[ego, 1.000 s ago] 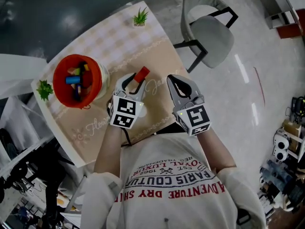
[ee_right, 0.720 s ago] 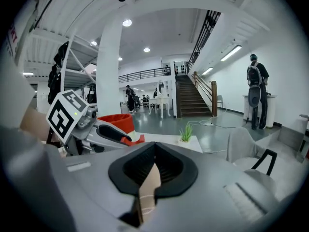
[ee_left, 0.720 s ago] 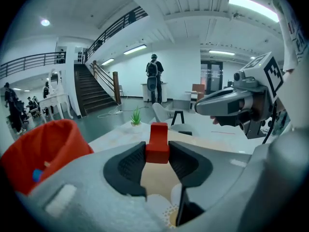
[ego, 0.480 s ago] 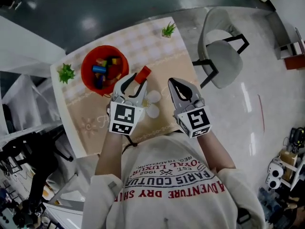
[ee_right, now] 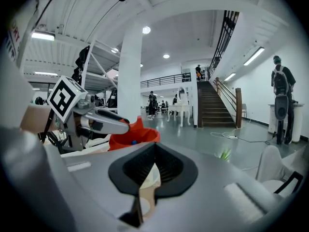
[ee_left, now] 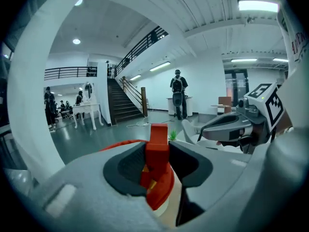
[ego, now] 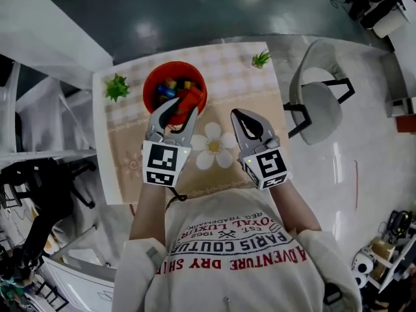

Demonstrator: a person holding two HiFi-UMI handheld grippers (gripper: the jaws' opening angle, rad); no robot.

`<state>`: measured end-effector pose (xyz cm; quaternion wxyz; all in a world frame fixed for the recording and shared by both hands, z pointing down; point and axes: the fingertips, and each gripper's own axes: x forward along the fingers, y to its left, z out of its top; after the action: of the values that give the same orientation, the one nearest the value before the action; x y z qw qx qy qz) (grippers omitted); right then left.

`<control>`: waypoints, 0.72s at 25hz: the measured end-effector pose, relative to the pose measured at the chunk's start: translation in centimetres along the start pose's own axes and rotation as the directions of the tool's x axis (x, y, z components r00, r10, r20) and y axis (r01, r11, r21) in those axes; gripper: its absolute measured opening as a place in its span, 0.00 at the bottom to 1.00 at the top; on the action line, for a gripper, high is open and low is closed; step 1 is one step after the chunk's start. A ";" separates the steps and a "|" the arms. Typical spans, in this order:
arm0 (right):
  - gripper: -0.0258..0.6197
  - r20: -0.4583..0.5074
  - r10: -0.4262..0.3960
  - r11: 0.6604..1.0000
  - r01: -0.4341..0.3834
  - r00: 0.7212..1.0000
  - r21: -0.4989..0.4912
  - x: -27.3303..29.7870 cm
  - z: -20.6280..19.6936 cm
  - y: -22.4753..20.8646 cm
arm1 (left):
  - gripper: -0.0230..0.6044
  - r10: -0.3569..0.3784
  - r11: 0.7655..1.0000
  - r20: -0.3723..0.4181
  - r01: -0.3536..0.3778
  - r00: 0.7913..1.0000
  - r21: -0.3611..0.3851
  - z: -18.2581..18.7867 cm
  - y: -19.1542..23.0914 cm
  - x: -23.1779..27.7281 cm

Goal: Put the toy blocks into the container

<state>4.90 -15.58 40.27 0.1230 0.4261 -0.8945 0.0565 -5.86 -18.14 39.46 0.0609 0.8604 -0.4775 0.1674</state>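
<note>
L tool (ego: 180, 107) pinches a red block (ego: 190, 98) btwn its pads, block standing upright & poking past the tips. In head view the block overlaps the near rim of the red container (ego: 151, 86), which sits on the tabletop (ego: 227, 83) w/ other coloured blocks (ego: 170, 86) inside. R tool (ego: 242, 117) is pressed together, nothing in it, just beside the L tool, over the white flower print (ego: 214, 147). Small plant (ego: 117, 86) sits left of the container.

Red block (ego: 190, 100) held over red container (ego: 147, 90) holding coloured blocks (ego: 170, 87).
</note>
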 end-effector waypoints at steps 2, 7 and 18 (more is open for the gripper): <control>0.04 -0.002 0.022 1.000 -0.022 1.000 -0.008 0.8 0.2 0.7 | 0.28 0.041 0.999 -0.009 -0.041 0.999 -0.017 -0.5 1.7 -0.7; 0.04 -0.015 0.059 0.998 -0.059 0.998 -0.019 2.4 0.1 1.9 | 0.28 0.122 0.992 -0.060 -0.124 0.991 -0.034 -2.4 5.1 -1.8; 0.04 -0.038 0.054 0.998 -0.055 0.998 -0.019 3.5 -0.4 1.8 | 0.29 0.157 0.987 -0.184 -0.162 0.970 -0.014 -5.6 7.1 -0.5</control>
<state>1.43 -16.98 41.58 0.1426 0.3992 -0.9038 0.0590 -13.38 -20.08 44.11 0.1031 0.7994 -0.5397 0.2431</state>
